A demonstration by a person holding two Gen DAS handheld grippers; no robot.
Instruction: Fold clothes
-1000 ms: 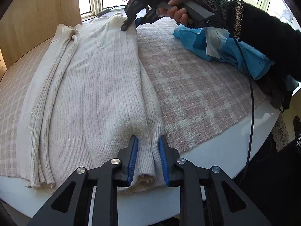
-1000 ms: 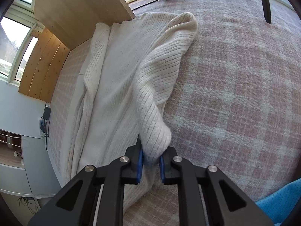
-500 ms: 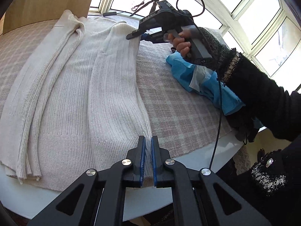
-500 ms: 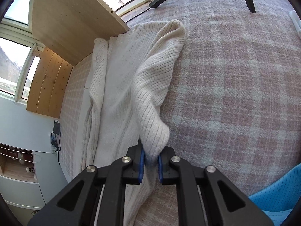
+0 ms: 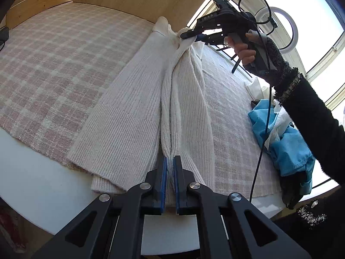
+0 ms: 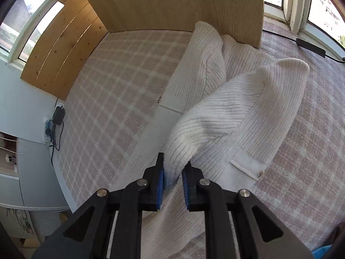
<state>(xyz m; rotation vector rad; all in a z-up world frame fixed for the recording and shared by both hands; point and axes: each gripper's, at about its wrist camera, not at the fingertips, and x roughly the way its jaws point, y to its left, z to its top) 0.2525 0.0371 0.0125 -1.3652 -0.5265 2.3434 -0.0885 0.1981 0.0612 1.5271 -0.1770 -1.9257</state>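
Note:
A cream ribbed knit sweater (image 5: 129,116) lies lengthwise on a pink plaid cloth over a round white table (image 5: 38,172). My left gripper (image 5: 169,161) is shut on the sweater's near hem edge, which is lifted and gathered into a ridge. The right gripper (image 5: 195,35), held by a hand in a dark sleeve, grips the far shoulder end. In the right wrist view the right gripper (image 6: 173,172) is shut on a thick fold of the sweater (image 6: 237,112), which rises off the cloth.
A crumpled blue garment (image 5: 284,142) with white fabric lies at the table's right edge. A wooden panel (image 6: 172,2) stands behind the sweater. A cable (image 5: 262,133) hangs from the right gripper. A ring light (image 5: 278,30) stands by the window.
Both grippers have lifted the sweater's right edge and carried it leftward over the body. The left gripper, open a second ago, closed on the hem.

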